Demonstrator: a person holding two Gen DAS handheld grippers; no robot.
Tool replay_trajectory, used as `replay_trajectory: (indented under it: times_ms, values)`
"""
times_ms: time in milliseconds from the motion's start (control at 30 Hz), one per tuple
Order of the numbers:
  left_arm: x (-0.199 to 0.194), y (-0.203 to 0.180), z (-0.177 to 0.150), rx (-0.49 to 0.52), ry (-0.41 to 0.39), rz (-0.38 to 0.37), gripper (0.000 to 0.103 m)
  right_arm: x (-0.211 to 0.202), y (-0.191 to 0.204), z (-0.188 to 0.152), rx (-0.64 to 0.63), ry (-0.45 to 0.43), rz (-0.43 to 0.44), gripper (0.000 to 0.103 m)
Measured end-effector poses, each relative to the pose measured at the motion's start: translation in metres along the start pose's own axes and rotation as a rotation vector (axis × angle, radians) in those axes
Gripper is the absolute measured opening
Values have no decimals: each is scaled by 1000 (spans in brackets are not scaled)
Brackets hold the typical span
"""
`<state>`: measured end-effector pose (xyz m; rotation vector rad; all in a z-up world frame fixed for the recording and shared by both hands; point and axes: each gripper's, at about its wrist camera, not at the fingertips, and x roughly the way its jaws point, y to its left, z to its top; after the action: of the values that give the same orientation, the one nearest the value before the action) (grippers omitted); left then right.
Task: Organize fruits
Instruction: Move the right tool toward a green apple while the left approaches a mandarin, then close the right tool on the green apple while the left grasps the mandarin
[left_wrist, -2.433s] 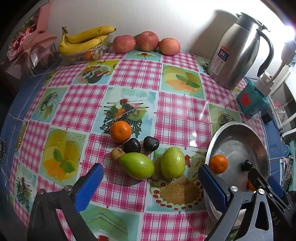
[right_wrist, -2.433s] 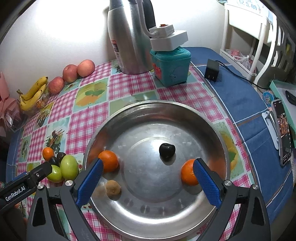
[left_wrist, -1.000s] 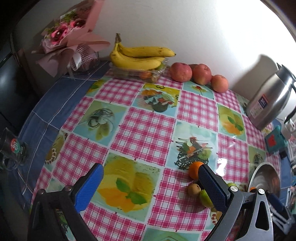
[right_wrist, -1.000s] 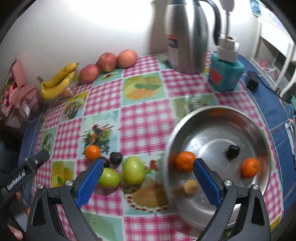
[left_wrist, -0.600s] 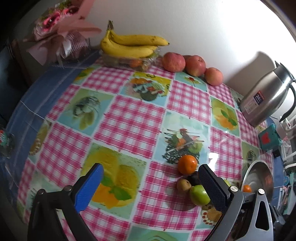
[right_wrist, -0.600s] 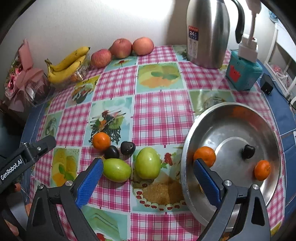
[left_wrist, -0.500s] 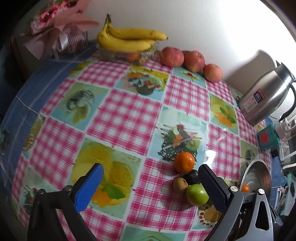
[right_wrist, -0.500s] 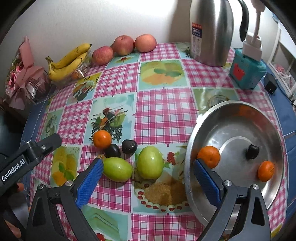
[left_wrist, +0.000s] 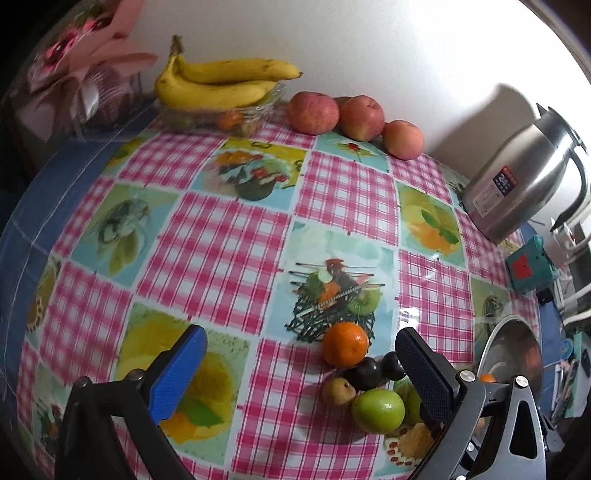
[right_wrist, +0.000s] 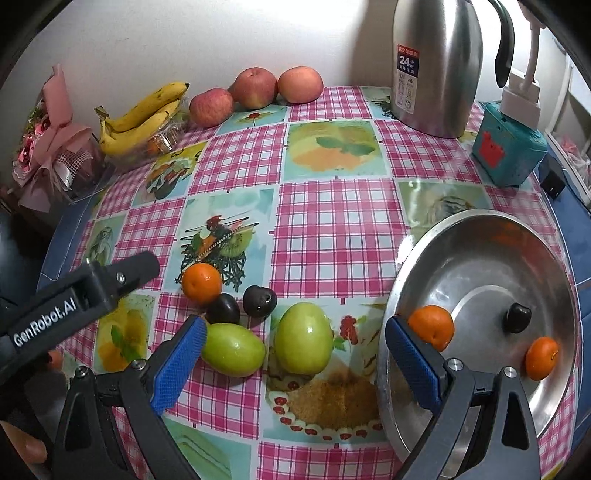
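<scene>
Right wrist view shows the right gripper (right_wrist: 291, 354) with its jaws spread wide and nothing between them, hovering above the checked tablecloth (right_wrist: 332, 229). Taking the steel pan (right_wrist: 480, 236) as the landmark: just left of its rim stands an upright green fruit (right_wrist: 303, 338), and further left a second green fruit (right_wrist: 232, 349) lies on its side, close to the left blue pad. Behind these two, still left of the pan, two dark plums (right_wrist: 259, 301) sit side by side, and a tangerine (right_wrist: 202, 282) touches the left plum. Inside the pan are two more tangerines (right_wrist: 431, 326), one at the near left wall and one at the near right, and a dark plum (right_wrist: 518, 316) beside the centre. The left gripper (left_wrist: 299, 373) is also wide open and holds nothing; in the right wrist view its black arm comes in far left of the pan. In the left wrist view the same loose group lies left of the pan, with a small brown fruit (left_wrist: 339, 391) touching the green fruit in front. Far behind the pan, against the wall, stand a steel thermos jug (right_wrist: 436, 66) and a teal box (right_wrist: 508, 153); well to the left of them are three apples (right_wrist: 255, 88), then bananas (right_wrist: 144, 114) on a clear container, and a pink bouquet (right_wrist: 51, 125).
</scene>
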<state>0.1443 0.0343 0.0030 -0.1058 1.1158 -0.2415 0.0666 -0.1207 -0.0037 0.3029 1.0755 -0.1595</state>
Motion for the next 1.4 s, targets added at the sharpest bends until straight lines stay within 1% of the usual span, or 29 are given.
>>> replay_trajectory:
  times_ms: [67,133,200,400,433,567,600,667,700,800,833,867,900,967,1000,1033,1100,1233,1400]
  values:
    - [3,-4,2,15,7,-26,103,1,-1,1,0,3,1,96]
    - [6,-8,3,34,16,-38,103,2,-1,1,-1,5,2,93]
    - [9,-15,4,65,28,-37,103,4,-2,2,-2,7,3,86]
    - [21,-19,1,85,48,-25,103,12,-1,2,-10,27,5,77]
    - [27,-18,-1,85,60,-19,103,14,-2,1,-10,32,3,77]
    - [42,-13,-5,56,110,-41,100,23,-3,-2,-4,55,-2,76]
    - [44,-13,-6,52,114,-44,99,25,-4,-2,-2,60,-4,74]
    - [48,-13,-8,45,124,-51,91,27,-5,-3,-1,66,-5,71]
    - [48,-13,-9,42,125,-52,90,28,-5,-3,0,67,-7,68]
    - [50,-13,-9,27,131,-80,82,28,-5,-4,-1,62,-11,66]
    - [50,-14,-8,23,131,-91,77,28,-5,-4,-2,64,-9,66]
    - [49,-14,-9,21,131,-99,70,28,-5,-4,-3,65,-7,64]
    - [48,-14,-9,18,129,-102,66,29,-4,-4,-6,68,-7,61]
    - [47,-13,-8,12,136,-119,42,30,-4,-4,-7,75,-12,56]
    - [46,-12,-7,6,138,-134,38,31,-4,-5,-7,77,-15,52]
    - [46,-12,-7,-1,141,-145,38,31,-4,-4,-6,79,-16,50]
    - [44,-13,-6,8,140,-139,38,31,-5,-4,-2,78,-12,41]
    - [39,-11,-3,-6,138,-159,37,30,-5,-4,1,79,-5,41]
    - [21,-10,6,-8,111,-150,37,21,-4,-2,9,59,16,41]
